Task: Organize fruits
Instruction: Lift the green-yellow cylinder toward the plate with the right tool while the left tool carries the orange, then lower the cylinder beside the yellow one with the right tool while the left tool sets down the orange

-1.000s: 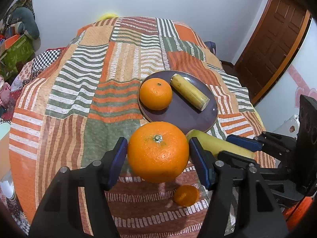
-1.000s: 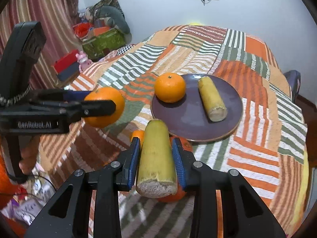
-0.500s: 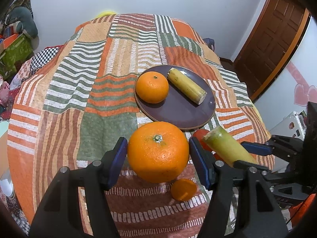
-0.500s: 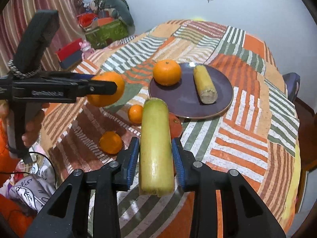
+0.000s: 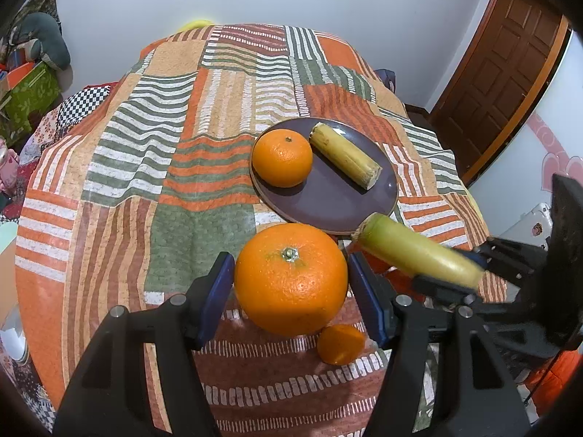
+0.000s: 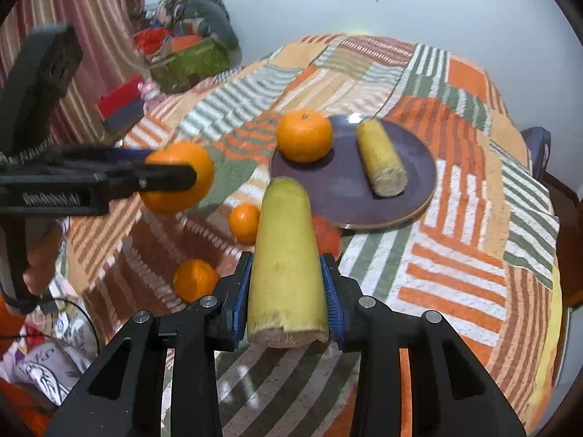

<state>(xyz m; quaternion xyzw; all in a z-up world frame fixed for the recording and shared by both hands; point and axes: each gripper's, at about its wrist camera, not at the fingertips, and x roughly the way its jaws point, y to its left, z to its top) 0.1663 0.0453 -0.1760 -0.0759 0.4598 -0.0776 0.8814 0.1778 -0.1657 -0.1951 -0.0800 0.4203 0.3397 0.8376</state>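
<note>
A home bedroom: patchwork quilt [image 5: 153,167], wooden door [image 5: 510,83].

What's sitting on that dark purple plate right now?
On the plate lie an orange and a short yellow sugarcane piece, side by side and apart. The held cane piece covers part of the plate's near rim, so that part stays unseen.

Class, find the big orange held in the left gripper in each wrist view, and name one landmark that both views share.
Left wrist view: the big orange sits low in the centre, between the near fingers.
Right wrist view: it is at middle left, partly behind a dark finger.
Shared landmark: the purple plate.
</note>
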